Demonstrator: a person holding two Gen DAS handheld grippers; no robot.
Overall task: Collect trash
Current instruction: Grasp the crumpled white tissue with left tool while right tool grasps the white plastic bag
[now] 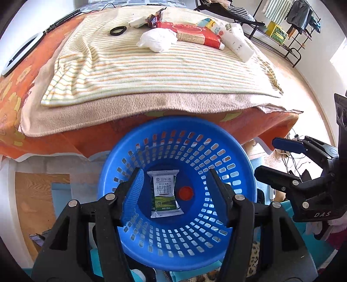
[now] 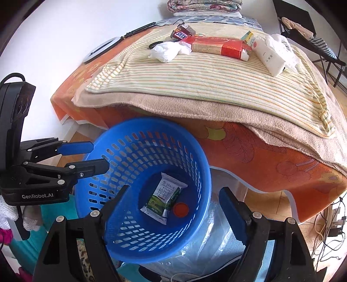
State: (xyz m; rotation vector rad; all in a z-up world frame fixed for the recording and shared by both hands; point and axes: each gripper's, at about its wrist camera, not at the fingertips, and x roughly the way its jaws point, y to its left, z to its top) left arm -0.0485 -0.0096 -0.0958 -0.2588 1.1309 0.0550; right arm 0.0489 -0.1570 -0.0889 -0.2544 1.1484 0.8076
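A blue perforated basket (image 1: 234, 219) (image 2: 195, 151) stands on the floor by the bed's foot. Inside lie a white-green milk pouch (image 1: 165, 194) (image 2: 164, 196) and an orange cap (image 1: 185, 192) (image 2: 181, 210). My left gripper (image 1: 174, 191) (image 2: 98, 156) hangs open and empty over the basket. My right gripper (image 2: 173, 208) (image 1: 273, 157) is open and empty at the basket's right rim. On the striped towel (image 1: 151, 71) (image 2: 206, 73) lie crumpled tissue (image 1: 157, 40) (image 2: 167, 51), a red box (image 1: 195, 34) (image 2: 219, 46), a white tube (image 1: 238, 42) (image 2: 270, 57), a candy wrapper (image 1: 155, 19) (image 2: 182, 32) and a small carton (image 1: 209, 23) (image 2: 249, 36).
A black ring (image 1: 117, 30) (image 2: 154, 45) and a white tablet (image 1: 20, 55) (image 2: 102, 48) lie on the orange bedspread (image 1: 13, 104) (image 2: 271, 164). A clothes rack (image 1: 286, 28) stands far right. A clear plastic bag (image 2: 216, 245) sits under the basket. Cables (image 2: 329, 225) trail on the floor.
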